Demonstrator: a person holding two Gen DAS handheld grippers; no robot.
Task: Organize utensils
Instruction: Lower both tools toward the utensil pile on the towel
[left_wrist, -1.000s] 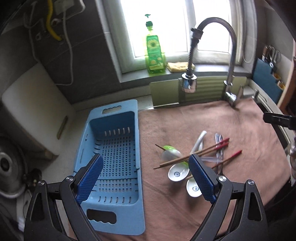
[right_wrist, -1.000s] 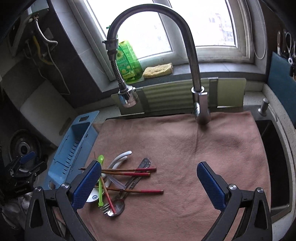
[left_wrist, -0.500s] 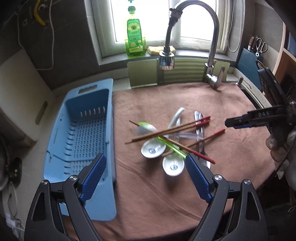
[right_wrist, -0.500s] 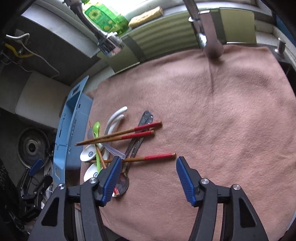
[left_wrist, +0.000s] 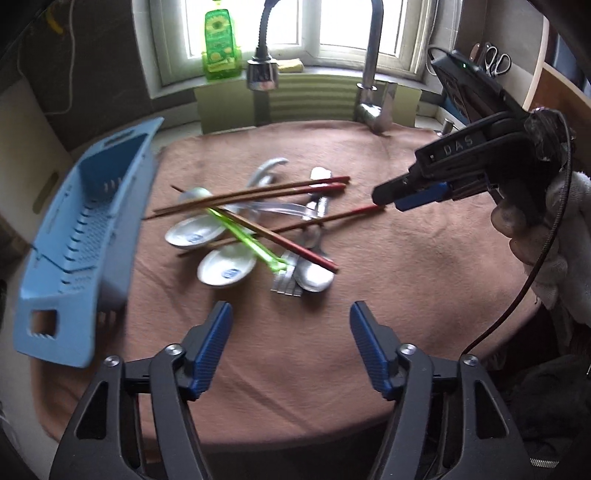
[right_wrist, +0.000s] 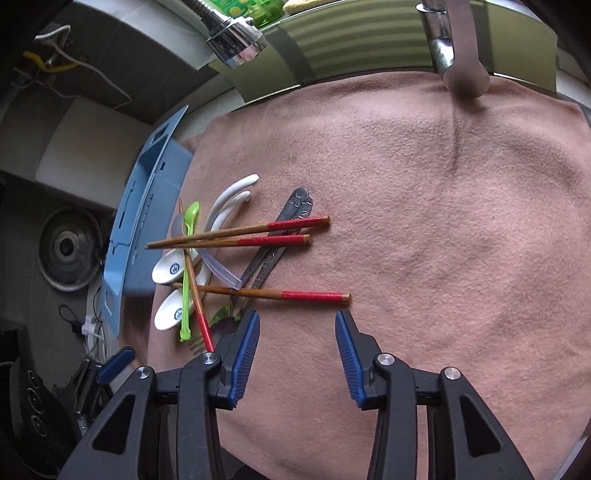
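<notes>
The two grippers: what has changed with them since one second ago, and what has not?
Both came down toward the utensil pile, and their jaws have just been closing, with nothing between them. The right gripper now sits by the nearest chopstick; the left gripper holds nothing. Utensils and blue basket stayed put.

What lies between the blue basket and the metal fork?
Two white ceramic spoons lie between the blue basket and the metal fork, in the left wrist view.

Both wrist views look steeply down along their fingers, close over the brown cloth (left_wrist: 424, 280). They share the utensil pile (left_wrist: 258, 229) and faucet (right_wrist: 441, 48).
</notes>
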